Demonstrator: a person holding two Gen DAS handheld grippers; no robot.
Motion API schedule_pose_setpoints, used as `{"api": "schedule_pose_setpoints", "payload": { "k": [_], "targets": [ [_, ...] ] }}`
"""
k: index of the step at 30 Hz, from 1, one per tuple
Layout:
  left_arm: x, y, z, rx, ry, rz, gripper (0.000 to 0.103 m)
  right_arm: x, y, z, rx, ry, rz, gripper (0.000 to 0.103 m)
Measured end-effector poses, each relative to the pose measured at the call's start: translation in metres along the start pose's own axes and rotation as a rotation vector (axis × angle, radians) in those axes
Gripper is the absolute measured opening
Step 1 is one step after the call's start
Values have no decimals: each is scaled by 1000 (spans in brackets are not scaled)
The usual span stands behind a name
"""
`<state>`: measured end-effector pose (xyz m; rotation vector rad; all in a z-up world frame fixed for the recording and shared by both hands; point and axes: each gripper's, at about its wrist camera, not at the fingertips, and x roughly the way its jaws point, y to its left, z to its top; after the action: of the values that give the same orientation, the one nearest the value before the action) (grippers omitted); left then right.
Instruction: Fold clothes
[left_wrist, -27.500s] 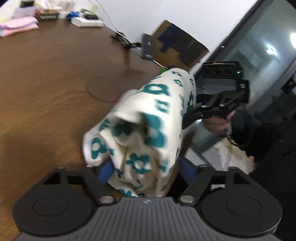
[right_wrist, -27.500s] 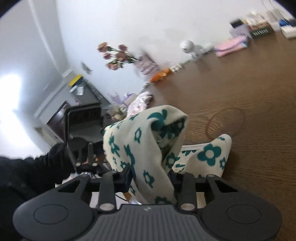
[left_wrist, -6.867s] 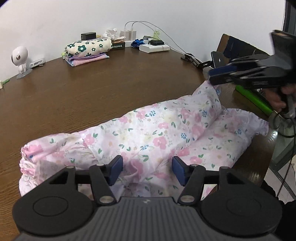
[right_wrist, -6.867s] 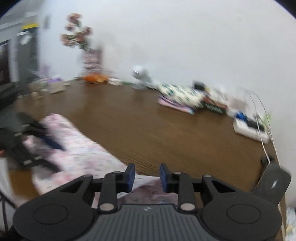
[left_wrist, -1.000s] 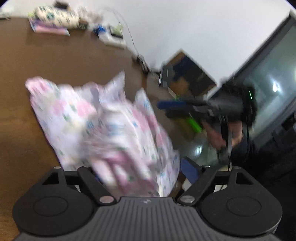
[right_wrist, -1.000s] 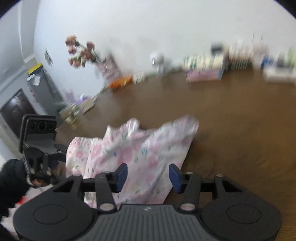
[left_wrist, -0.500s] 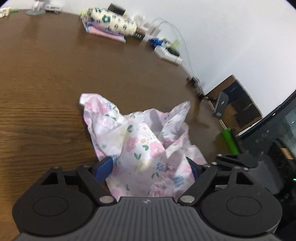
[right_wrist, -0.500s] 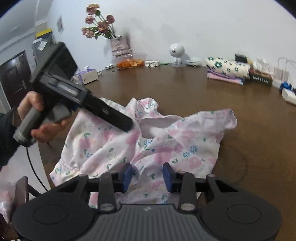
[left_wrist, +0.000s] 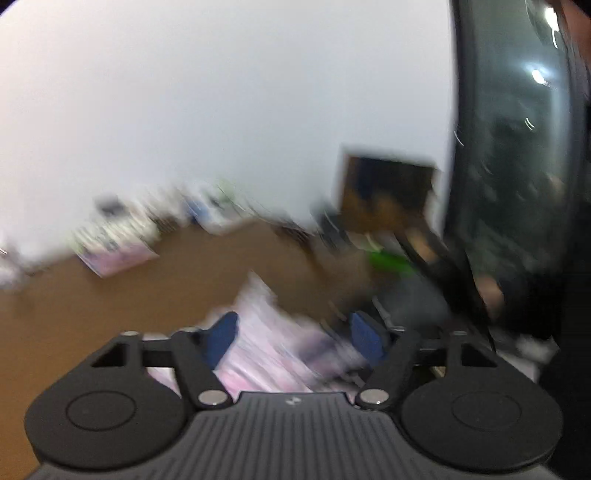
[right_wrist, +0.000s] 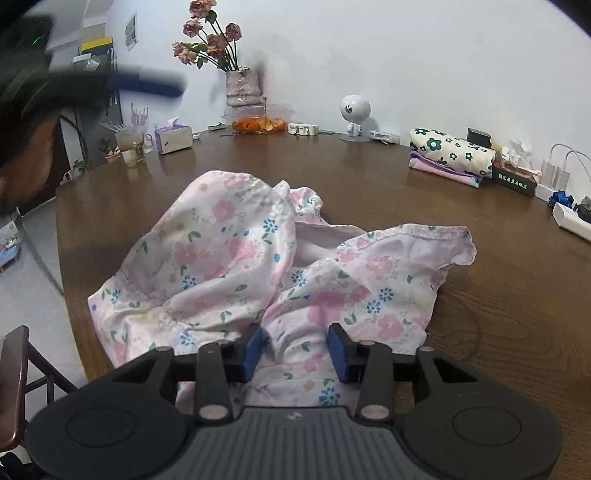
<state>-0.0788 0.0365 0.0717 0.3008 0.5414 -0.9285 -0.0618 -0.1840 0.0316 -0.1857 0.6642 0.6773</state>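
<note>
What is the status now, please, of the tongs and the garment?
Right tongs open, low over pink floral garment. Left tongs open, view blurred. Garment crumpled on table, unfolded. Nothing in the way.

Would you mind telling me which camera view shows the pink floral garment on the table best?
The right wrist view: the pink floral garment lies sharp and nearly whole, crumpled on the brown wooden table. The left wrist view shows only a motion-blurred pink patch between its fingers.
</note>
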Motion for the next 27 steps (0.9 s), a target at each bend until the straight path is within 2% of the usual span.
{"api": "schedule_pose_setpoints", "payload": {
  "k": [1, 3, 4, 8, 12, 17, 21, 22, 23, 25, 26, 27],
  "targets": [
    [13, 3, -7, -12, 49, 4, 23, 0, 0, 0, -1, -1, 0, 38],
    [36, 13, -21, -48, 139, 13, 23, -3, -3, 4, -8, -6, 7, 37],
    [42, 20, -24, -71, 156, -1, 24, -4, -5, 6, -11, -9, 10, 36],
    [52, 46, -36, -157, 173, -85, 32, -31, -5, 8, -82, -91, 24, 35],
    [58, 52, -36, -162, 184, -132, 37, -17, -4, 18, -86, -76, 17, 34],
    [47, 19, -39, -121, 196, -110, 37, 22, -13, 23, -11, 36, 55, 33],
    [37, -9, -40, -86, 206, -89, 38, 8, -6, 12, -29, 54, 113, 32],
    [29, -25, -43, -43, 183, -68, 42, 3, -4, 7, -30, 55, 128, 32],
    [28, -33, -49, 19, 172, -44, 51, -3, -1, 2, -31, 55, 135, 32],
    [29, -46, -62, 147, 157, 4, 96, -12, 2, -5, -24, 63, 138, 32],
    [29, -52, -68, 211, 148, 28, 101, -15, 2, -8, -17, 67, 139, 32],
    [30, -58, -75, 275, 140, 52, 102, -16, 2, -9, -10, 69, 142, 32]
  ]
}}
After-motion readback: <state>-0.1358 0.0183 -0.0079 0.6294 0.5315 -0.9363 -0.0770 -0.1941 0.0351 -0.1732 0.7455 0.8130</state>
